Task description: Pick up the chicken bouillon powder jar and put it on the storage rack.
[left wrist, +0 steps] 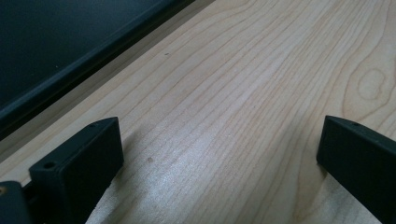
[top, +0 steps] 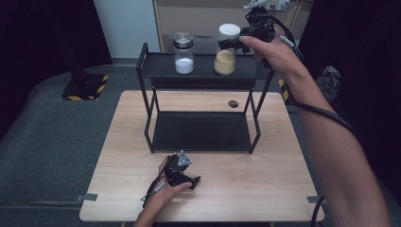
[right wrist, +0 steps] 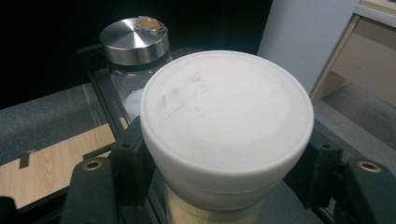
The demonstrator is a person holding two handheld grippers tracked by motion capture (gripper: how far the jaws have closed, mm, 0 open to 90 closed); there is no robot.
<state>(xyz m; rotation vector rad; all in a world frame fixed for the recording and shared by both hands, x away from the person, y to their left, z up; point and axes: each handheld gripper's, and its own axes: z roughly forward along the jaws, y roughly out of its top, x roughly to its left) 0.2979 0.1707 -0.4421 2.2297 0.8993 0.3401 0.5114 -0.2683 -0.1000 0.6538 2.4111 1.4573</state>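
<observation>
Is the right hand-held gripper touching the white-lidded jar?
Touching. The right gripper view shows the right hand-held gripper with both jaws pressed against the white-lidded jar just under its lid.

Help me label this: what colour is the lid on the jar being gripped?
White lid; clearest in the right gripper view.

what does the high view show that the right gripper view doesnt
High view alone: the whole black rack, its empty lower shelf, the left tool resting open on the table, and the yellow powder jar's fill level.
Right gripper view alone: faint smudges on the white lid, with the jaws closed just beneath it.
Both: the yellow powder jar and steel-lidded jar.
</observation>
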